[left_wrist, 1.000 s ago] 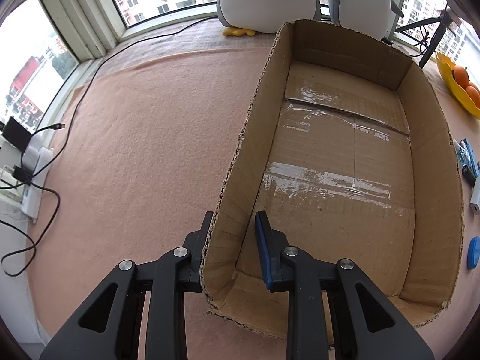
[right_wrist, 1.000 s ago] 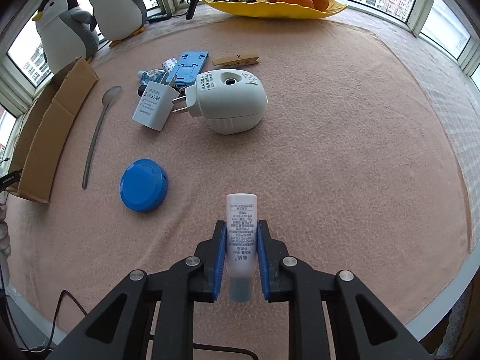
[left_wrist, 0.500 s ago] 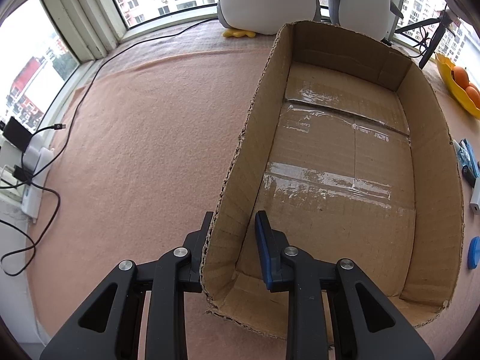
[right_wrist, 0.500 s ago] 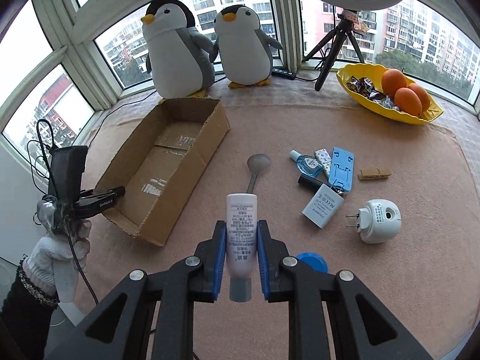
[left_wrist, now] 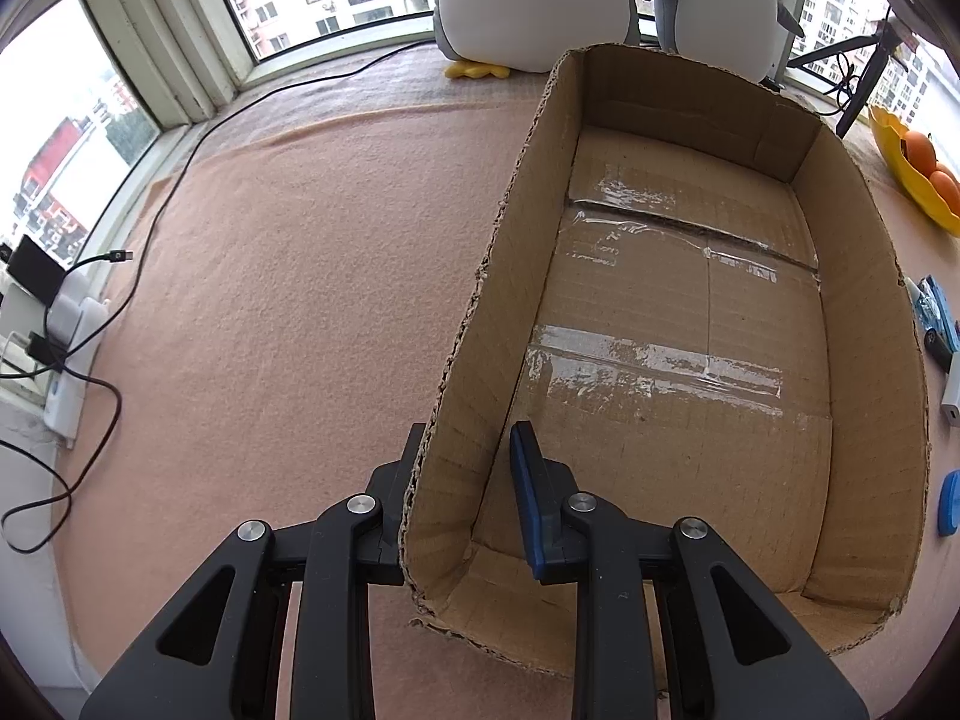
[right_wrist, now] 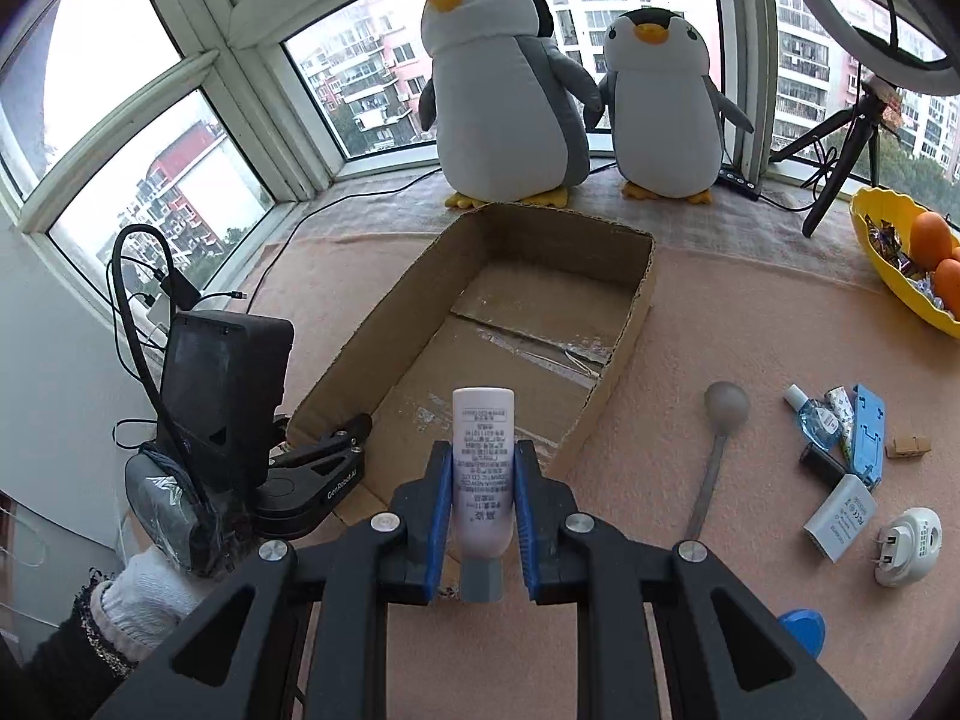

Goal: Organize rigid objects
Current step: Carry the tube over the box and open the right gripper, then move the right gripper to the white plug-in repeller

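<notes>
An open, empty cardboard box (left_wrist: 690, 324) lies on the pink cloth; it also shows in the right wrist view (right_wrist: 624, 324). My left gripper (left_wrist: 465, 462) straddles the box's near left wall, one finger outside and one inside, with a small gap at the inner pad. In the right wrist view the left gripper (right_wrist: 336, 450) sits at the box's near corner. My right gripper (right_wrist: 483, 474) is shut on a white tube (right_wrist: 483, 468) with a grey cap, held above the cloth in front of the box.
Right of the box lie a spoon (right_wrist: 717, 450), a small blue bottle (right_wrist: 810, 414), a blue stand (right_wrist: 869, 432), a clothespin (right_wrist: 909, 446), a white adapter (right_wrist: 840, 517), a plug-in device (right_wrist: 906, 546) and a blue lid (right_wrist: 801, 630). Two plush penguins (right_wrist: 510, 90) and a yellow fruit bowl (right_wrist: 900, 258) stand behind. Cables and a power strip (left_wrist: 66, 360) lie left.
My right gripper, still holding the tube, has swung left and come closer to the box. My left gripper and the box have stayed put.
</notes>
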### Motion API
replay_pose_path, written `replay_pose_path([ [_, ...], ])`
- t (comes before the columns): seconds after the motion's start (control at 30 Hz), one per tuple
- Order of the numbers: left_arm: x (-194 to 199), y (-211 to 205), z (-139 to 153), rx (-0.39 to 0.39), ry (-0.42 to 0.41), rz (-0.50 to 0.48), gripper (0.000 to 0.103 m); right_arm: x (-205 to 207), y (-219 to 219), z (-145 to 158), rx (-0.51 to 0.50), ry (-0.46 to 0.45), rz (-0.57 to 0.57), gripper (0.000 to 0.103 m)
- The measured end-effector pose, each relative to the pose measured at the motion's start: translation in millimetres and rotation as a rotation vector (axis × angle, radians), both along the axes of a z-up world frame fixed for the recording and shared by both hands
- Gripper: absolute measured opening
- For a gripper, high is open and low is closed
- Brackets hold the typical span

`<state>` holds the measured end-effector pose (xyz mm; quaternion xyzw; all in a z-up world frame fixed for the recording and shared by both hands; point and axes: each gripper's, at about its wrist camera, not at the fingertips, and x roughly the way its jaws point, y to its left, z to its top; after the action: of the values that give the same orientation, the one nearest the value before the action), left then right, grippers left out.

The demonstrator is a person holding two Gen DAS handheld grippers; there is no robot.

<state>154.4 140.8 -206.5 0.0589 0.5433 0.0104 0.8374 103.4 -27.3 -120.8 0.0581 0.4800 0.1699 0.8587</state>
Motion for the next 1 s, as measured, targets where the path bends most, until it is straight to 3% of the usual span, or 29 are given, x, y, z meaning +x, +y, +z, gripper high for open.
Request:
replay_pose_path([
  [0.47, 0, 0, 0, -0.002, -0.001, 0.003, 0.024, 18, 21, -17, -0.038, 0.014, 0.006, 0.018],
  [0.53, 0, 0, 0, -0.003, -0.002, 0.002, 0.024, 18, 21, -17, -0.035, 0.018, 0.012, 0.029],
  [0.57, 0, 0, 0, -0.003, -0.001, 0.002, 0.024, 18, 20, -17, -0.038, 0.014, 0.009, 0.047],
  [0.6, 0, 0, 0, -0.002, -0.002, 0.002, 0.024, 17, 19, -15, -0.042, 0.001, 0.002, 0.058],
  [1.0, 0, 1, 0, -0.003, -0.003, 0.005, 0.024, 12, 1, -5, -0.045, -0.026, -0.032, 0.061],
])
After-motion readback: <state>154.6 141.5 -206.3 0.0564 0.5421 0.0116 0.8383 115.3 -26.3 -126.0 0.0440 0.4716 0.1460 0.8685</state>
